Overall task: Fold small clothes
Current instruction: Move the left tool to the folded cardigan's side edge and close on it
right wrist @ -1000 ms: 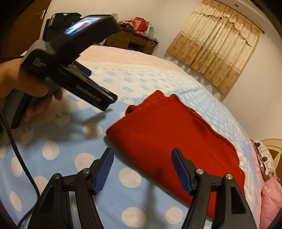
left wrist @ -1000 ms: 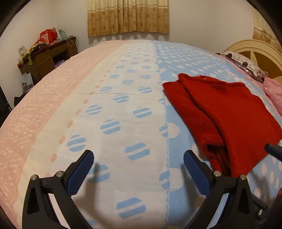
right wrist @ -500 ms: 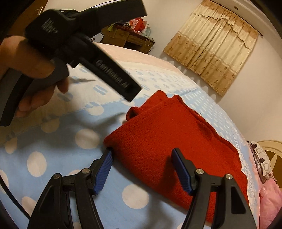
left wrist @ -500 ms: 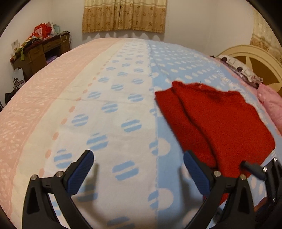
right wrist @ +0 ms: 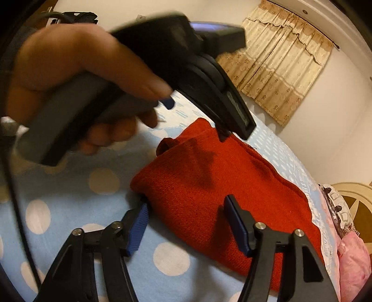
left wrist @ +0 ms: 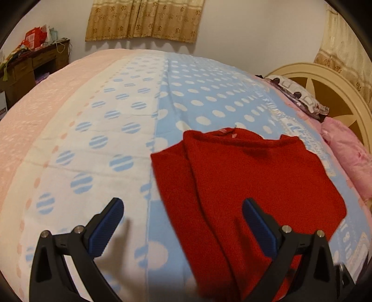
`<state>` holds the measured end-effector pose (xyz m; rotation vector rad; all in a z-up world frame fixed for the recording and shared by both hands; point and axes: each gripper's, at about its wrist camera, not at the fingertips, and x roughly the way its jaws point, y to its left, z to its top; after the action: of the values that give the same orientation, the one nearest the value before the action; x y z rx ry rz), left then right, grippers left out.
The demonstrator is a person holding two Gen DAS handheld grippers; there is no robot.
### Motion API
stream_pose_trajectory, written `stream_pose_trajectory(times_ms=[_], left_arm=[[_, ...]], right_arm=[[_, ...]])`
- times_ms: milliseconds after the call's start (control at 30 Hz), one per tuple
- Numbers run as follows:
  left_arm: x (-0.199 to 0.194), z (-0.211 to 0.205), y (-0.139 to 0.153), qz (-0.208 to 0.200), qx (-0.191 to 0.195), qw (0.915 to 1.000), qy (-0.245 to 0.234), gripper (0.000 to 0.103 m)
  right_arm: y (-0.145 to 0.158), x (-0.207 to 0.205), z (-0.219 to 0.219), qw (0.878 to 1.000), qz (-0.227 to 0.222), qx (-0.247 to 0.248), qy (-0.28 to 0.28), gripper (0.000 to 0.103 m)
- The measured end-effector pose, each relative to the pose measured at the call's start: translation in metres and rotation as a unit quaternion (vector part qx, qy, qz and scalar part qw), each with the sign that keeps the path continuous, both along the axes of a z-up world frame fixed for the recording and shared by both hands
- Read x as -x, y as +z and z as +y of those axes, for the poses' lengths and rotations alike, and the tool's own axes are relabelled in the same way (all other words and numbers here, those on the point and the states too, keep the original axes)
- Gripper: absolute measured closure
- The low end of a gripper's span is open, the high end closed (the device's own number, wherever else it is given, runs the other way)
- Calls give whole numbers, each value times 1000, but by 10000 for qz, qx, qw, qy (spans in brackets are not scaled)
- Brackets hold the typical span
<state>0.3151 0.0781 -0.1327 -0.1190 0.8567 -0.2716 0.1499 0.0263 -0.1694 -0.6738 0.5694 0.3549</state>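
Observation:
A red knitted garment point(left wrist: 244, 181) lies folded on the bed's blue dotted cover; it also shows in the right wrist view point(right wrist: 220, 185). My left gripper point(left wrist: 183, 223) is open and empty, hovering over the garment's near left edge, its right finger above the cloth. My right gripper point(right wrist: 186, 220) is open and empty, its fingers astride the garment's near corner, the left pad point(right wrist: 138, 226) next to the cloth's edge. The left gripper body and the hand holding it point(right wrist: 130, 81) fill the upper left of the right wrist view.
The bed cover point(left wrist: 104, 139) has pink, white and blue bands. Pink pillows point(left wrist: 346, 151) and a cream headboard point(left wrist: 325, 93) are at the right. A wooden desk point(left wrist: 28, 67) with clutter stands at the far left. Curtains point(left wrist: 144, 21) hang on the far wall.
My left gripper has moved right, over the red garment. My right gripper has moved forward until its fingers straddle the garment's near corner. Both stay open.

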Motion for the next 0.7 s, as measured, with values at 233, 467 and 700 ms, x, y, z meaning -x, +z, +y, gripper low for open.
stream_pose_trajectory(times_ms=[233,467,700], left_arm=[[-19,-9,-17,223,-255,9994,-81,10],[-22,-9,-19,273,-103,9994,-171,15],[-20,-11,-18,236,139,9991,-325,45]], right_arm=[[-4,1,2,10000,-18,47,83,59],[-7,2,2,9999,-33,59,103,63],[-7,3,-2,9999,-24,60,159,73]])
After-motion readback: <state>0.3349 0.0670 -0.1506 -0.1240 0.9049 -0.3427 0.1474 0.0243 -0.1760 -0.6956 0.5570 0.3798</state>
